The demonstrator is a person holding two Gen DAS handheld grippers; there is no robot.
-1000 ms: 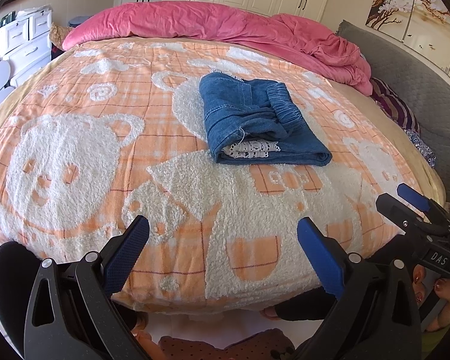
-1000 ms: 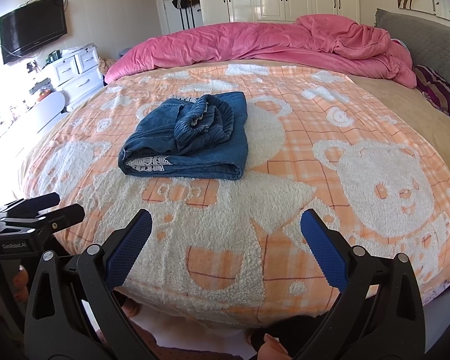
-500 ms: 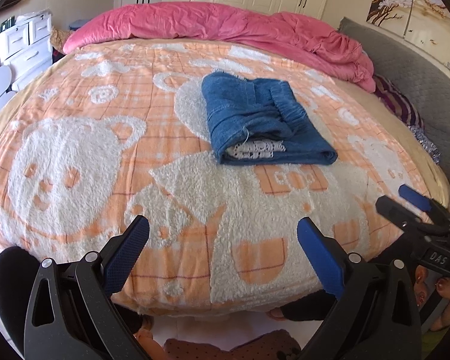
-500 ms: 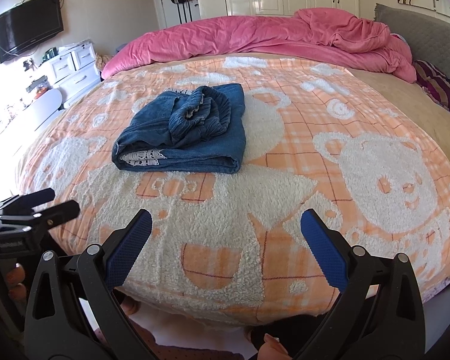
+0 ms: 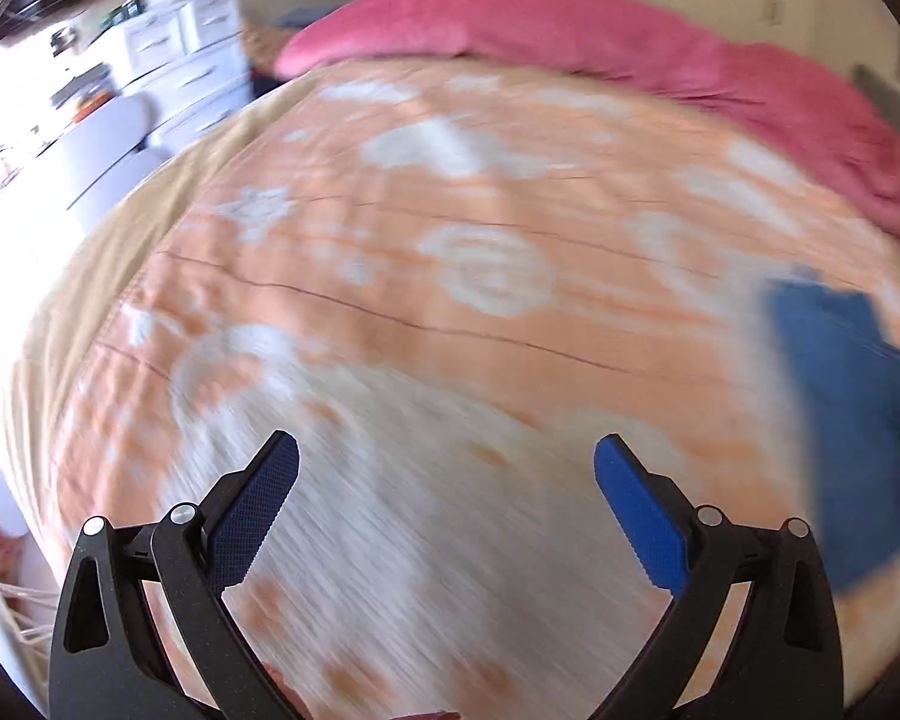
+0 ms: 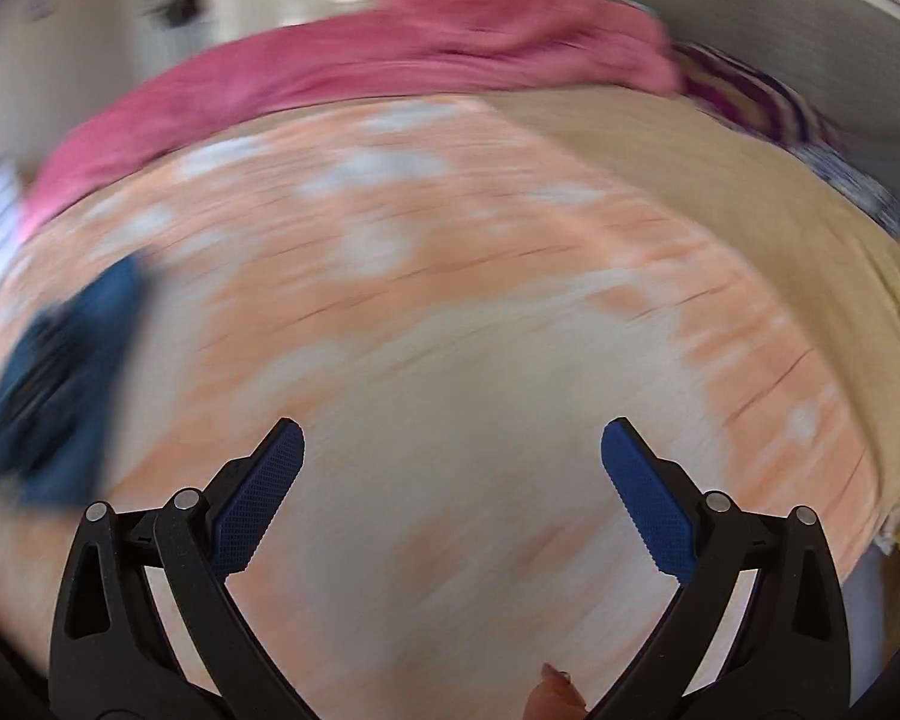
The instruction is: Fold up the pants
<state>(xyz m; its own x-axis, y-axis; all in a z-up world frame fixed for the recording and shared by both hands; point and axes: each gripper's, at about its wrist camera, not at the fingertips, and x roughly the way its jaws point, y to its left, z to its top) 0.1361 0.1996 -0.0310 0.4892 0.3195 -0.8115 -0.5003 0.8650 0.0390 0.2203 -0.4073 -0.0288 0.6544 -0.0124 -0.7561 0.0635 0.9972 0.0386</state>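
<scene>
Both views are motion-blurred. One bed (image 5: 390,312), covered by an orange-and-white patterned blanket (image 6: 450,276), fills each view; one pink duvet (image 5: 600,42) is heaped along the bed's far edge. White drawers (image 5: 180,54) stand beyond the bed's left side in the left wrist view; a striped cushion (image 6: 744,90) lies at the bed's far right corner in the right wrist view. One pair of blue pants (image 5: 852,420) lies on the blanket, at the extreme right for the left camera and the extreme left (image 6: 60,384) for the right camera. Two tongs: left tongs (image 5: 447,462) and right tongs (image 6: 453,450), each spread wide apart over the blanket, clasping nothing.
</scene>
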